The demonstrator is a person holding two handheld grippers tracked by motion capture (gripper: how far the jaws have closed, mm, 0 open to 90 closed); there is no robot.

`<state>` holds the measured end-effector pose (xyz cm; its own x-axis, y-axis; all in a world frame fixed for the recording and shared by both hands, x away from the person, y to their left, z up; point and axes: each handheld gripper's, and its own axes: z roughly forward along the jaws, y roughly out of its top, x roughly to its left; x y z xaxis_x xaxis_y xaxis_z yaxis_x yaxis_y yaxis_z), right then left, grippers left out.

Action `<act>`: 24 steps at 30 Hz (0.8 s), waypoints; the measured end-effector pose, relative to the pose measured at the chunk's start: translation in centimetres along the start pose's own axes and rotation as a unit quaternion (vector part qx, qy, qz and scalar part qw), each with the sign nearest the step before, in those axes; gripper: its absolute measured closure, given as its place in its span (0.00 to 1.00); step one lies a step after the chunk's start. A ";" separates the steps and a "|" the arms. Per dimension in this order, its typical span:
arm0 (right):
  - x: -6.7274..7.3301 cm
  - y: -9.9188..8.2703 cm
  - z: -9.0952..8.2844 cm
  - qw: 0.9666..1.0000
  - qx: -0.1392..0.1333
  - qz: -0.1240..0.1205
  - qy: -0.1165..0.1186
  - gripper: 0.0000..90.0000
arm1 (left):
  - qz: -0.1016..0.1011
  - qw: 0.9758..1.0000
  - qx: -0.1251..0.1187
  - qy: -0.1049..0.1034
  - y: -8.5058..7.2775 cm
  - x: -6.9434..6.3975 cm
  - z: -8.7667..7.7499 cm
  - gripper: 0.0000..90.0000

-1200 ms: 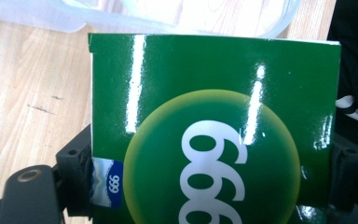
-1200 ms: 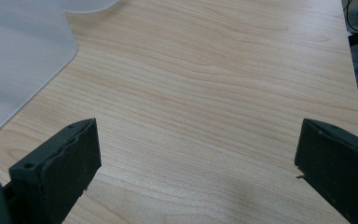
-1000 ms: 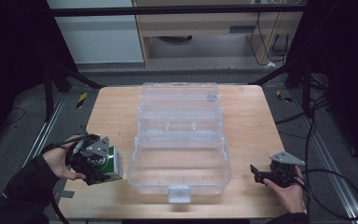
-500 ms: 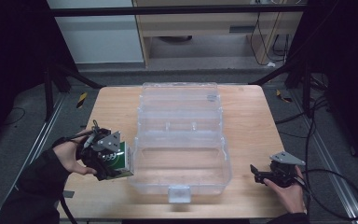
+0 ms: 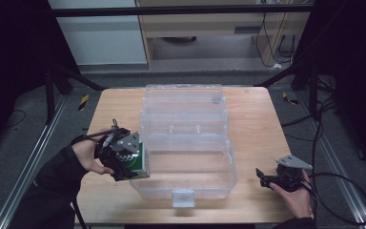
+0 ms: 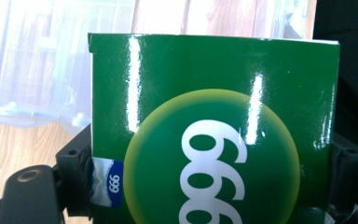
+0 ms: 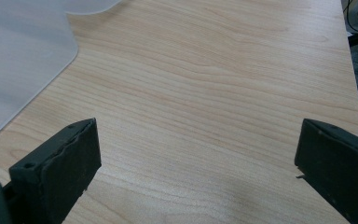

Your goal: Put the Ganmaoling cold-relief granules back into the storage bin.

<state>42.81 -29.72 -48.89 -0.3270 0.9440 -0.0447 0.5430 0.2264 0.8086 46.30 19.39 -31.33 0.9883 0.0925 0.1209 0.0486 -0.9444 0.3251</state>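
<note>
Green box (image 6: 214, 140), one, between left gripper (image 5: 132, 162) jaws; one clear bin (image 5: 186, 143).

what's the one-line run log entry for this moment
left gripper: shut on green box | box: at left wall of clear bin | right gripper: open, over table

A lab-style recording bay: a bare wooden table (image 5: 252, 119) stands inside a black metal frame (image 5: 181, 10), cables (image 5: 336, 143) trail across grey carpet (image 5: 24, 143), and plain cabinets (image 5: 100, 33) line the back.
</note>
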 end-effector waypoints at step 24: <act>0.0 -0.1 0.0 1.000 0.001 0.001 0.003 0.01 | 0.047 0.999 -0.010 -0.016 4.2 0.5 3.2 0.16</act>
<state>42.77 -29.76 -48.93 -0.3303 0.9430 -0.0402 0.5450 0.2254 0.8076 47.42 14.45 -32.92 0.9926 -0.0063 0.1209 -0.0465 -0.9420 0.3325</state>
